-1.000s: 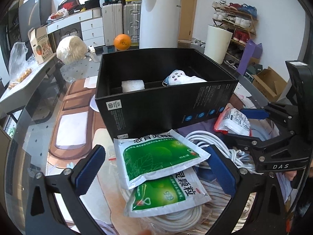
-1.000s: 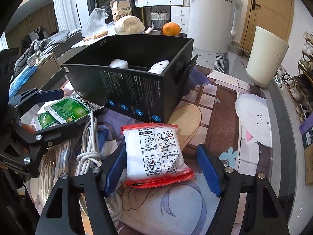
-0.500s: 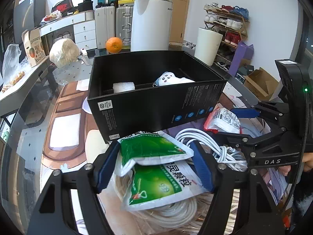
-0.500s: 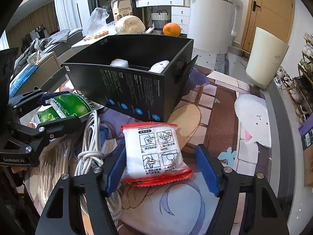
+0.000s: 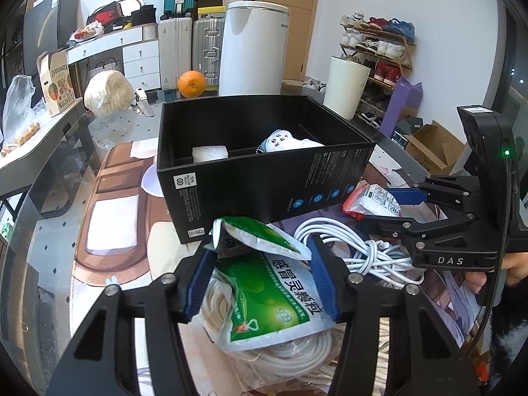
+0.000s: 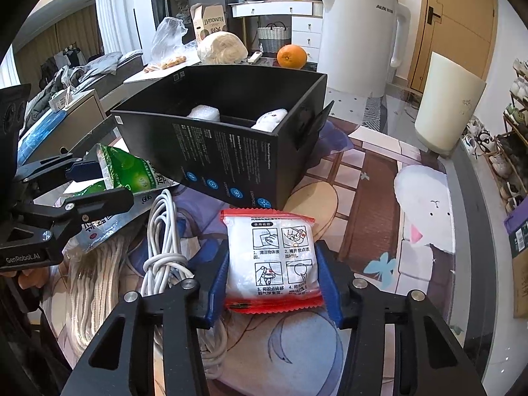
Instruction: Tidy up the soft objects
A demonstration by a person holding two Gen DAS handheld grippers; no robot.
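Closing on a green sachet, the left gripper is squeezing the packet between its blue pads so that it is buckling upward into a fold; the pads are pressing on both of its edges. A second green sachet is lying just beneath, on top of a coil of white rope. The right gripper is also closing, its blue pads pinching the left and right sides of a red-edged white packet that is resting on the patterned table mat. Between the two grippers a bundle of white cable is lying on the mat, just left of the red-edged packet. Just beyond both grippers an open black box is sitting on the table, with a white foam piece on its left side and a small white plush toy on its right side. Farther off, an orange is sitting on the glass tabletop, with a large white appliance standing behind it.
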